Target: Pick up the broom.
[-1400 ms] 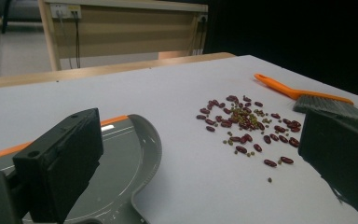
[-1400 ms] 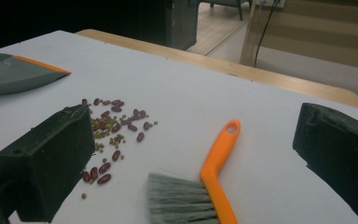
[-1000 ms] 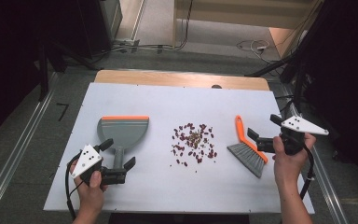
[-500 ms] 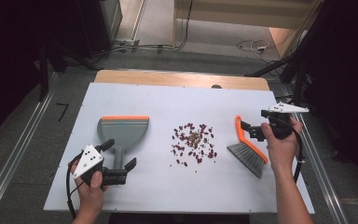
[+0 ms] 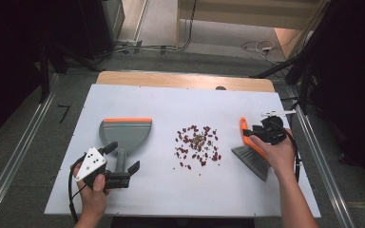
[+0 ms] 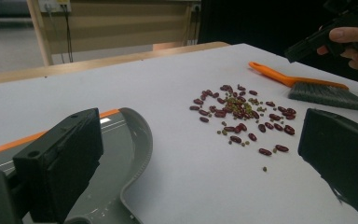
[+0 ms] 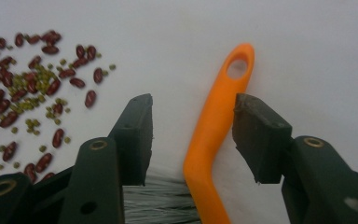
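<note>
Right gripper [image 7: 193, 135] fingers half-closed, closing astride the brush [image 7: 214, 135] handle without contact; an off-centre pinch could twist it. Left gripper [image 5: 123, 173] wide open, empty.

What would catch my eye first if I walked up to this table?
Probably the heap of red and green beans scattered in the middle of the white table. Right of it lies a brush with a bright orange handle, which the right gripper straddles with its jaws closing in, not yet touching. Left of the beans lies a grey dustpan, the left gripper at its handle.
</note>
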Available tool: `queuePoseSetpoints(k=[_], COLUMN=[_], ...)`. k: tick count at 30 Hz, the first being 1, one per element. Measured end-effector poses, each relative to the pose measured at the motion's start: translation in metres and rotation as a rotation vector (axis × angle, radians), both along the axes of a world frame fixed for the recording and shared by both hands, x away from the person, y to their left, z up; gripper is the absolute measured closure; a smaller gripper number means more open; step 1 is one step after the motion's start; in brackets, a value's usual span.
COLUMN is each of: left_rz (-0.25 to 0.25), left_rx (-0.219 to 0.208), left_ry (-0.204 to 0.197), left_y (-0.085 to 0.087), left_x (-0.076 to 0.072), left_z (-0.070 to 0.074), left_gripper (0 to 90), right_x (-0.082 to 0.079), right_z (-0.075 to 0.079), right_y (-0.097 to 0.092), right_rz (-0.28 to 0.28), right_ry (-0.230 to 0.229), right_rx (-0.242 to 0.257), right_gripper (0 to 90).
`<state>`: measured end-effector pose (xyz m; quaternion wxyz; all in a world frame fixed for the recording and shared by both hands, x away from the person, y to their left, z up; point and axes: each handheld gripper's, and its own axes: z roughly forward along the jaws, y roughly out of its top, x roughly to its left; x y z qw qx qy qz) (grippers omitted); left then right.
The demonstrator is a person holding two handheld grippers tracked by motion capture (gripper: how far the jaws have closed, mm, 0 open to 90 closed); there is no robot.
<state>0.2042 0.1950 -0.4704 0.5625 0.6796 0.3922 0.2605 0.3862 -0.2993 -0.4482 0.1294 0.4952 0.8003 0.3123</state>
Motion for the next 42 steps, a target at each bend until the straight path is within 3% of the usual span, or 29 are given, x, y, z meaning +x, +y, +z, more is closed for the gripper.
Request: queuePoseSetpoints(k=[4,5,6,7,16,21,22,23,25,27,33,42], left_rz=[-0.002,-0.002,-0.002,-0.002,-0.005,-0.007,-0.008,-0.01,-0.014,-0.02,-0.026,-0.025], left_rx=[0.002,0.002,0.001,0.002,0.003,0.0,0.001,0.004,0.009,0.01,0.017,0.003], left_ry=[0.002,0.002,0.002,0.003,0.003,0.006,0.005,0.005,0.003,0.001,0.002,0.0], left_y=[-0.001,0.0,0.0,0.0,0.0,-0.002,-0.003,-0.004,-0.007,-0.009,-0.01,-0.009], left_x=[0.0,0.0,0.0,0.0,0.0,0.0,0.0,-0.001,-0.001,-0.001,-0.001,-0.001], left_z=[0.0,0.0,0.0,0.0,-0.001,-0.001,-0.001,-0.001,-0.001,-0.001,-0.001,0.0], left_gripper=[0.3,0.3,0.3,0.3,0.3,0.3,0.3,0.3,0.3,0.3,0.3,0.3], right_x=[0.001,0.001,0.001,0.002,0.003,0.001,0.0,0.0,0.0,0.001,-0.001,-0.014], right_z=[-0.008,-0.012,-0.012,-0.015,-0.027,-0.03,-0.03,-0.031,-0.031,-0.031,-0.032,-0.034], right_y=[0.002,0.003,0.003,0.005,0.01,0.014,0.019,0.02,0.02,0.015,0.013,-0.003], right_rz=[-0.01,-0.016,-0.016,-0.023,-0.056,-0.077,-0.087,-0.088,-0.09,-0.093,-0.083,-0.079], right_ry=[0.035,0.071,0.071,0.094,0.149,0.147,0.138,0.137,0.141,0.149,0.133,0.032], right_rx=[-0.045,-0.052,-0.052,-0.082,-0.159,-0.174,-0.215,-0.218,-0.212,-0.172,-0.167,-0.013], right_gripper=[54.9,57.5,57.5,59.3,63.1,63.7,63.8,64.4,65.4,67.1,67.5,67.3])
